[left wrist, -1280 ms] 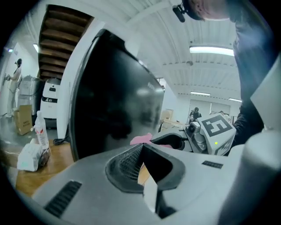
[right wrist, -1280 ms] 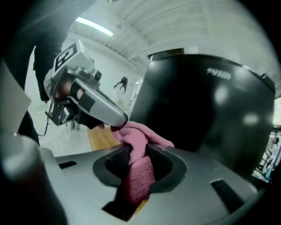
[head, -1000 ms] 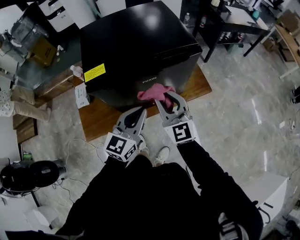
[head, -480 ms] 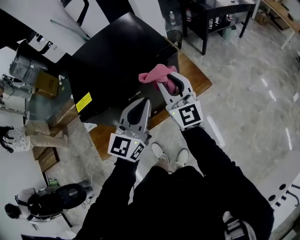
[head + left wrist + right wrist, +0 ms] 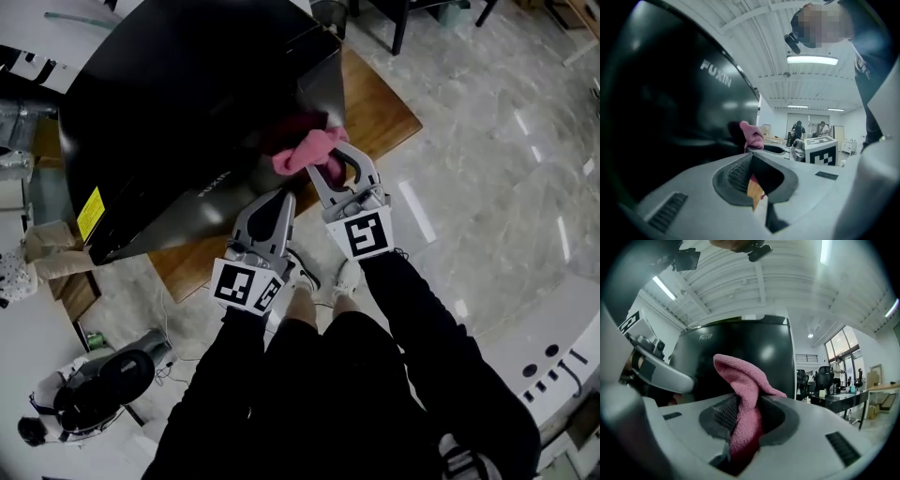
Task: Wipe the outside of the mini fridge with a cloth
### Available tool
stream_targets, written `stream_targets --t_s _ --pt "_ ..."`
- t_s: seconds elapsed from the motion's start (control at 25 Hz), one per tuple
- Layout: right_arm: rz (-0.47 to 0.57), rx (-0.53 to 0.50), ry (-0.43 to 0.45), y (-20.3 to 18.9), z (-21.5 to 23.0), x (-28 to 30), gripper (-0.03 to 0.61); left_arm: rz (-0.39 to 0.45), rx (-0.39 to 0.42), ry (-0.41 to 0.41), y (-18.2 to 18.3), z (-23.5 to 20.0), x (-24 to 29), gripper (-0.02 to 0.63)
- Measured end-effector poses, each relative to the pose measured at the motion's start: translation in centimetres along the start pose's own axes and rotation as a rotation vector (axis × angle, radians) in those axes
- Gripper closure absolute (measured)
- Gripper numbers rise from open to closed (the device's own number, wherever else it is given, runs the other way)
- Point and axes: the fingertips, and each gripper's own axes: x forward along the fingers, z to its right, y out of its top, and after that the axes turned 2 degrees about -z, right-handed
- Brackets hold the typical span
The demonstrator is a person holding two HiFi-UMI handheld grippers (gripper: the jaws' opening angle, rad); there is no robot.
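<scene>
Your right tongs (image 5: 330, 167) clamp the cloth (image 5: 302, 155) mid-fold, leaving a loose wad to rub the fridge (image 5: 169, 94) front. Left tongs (image 5: 285, 197) are clenched, empty, parked clear alongside.

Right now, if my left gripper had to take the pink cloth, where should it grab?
Probably the loose bunched end of the cloth that sticks out past the right gripper's tips, coming in from the left: the rest is clamped between those jaws, next to the fridge.

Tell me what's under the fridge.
The fridge stands on a wooden board, which shows past its edges. The fridge hides the board's middle and anything lying there.
</scene>
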Motion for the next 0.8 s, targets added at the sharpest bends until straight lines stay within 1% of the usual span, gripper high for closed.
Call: stream_targets --t_s 0.2,0.36,0.48,0.6,0.72,0.8 --pt "-0.075 0.014 0.004 -7.0 -0.9 0.7 0.466 -0.054 -0.090 0.013 -6.4 -2.0 1.6 0.609" --pt "-0.149 0.098 0.001 -12.6 -1.1 1.2 0.468 -0.115 -0.145 0.036 -11.2 -3.1 3.4 0.609" --pt "-0.187 0.129 -0.011 -16.1 -1.3 1.7 0.466 -0.154 -0.155 0.031 -14.1 -3.5 5.1 0.609" --pt "-0.228 0.154 -0.004 -19.1 -2.0 2.0 0.466 -0.186 -0.166 0.026 -16.3 -3.9 6.0 0.609" --pt "-0.313 0.180 0.023 -21.9 -2.7 1.8 0.466 -0.223 -0.149 0.010 -18.2 -3.7 6.4 0.609" --pt "-0.370 0.198 0.035 -23.6 -2.8 1.4 0.466 -0.249 -0.138 0.015 -19.4 -3.6 6.7 0.609"
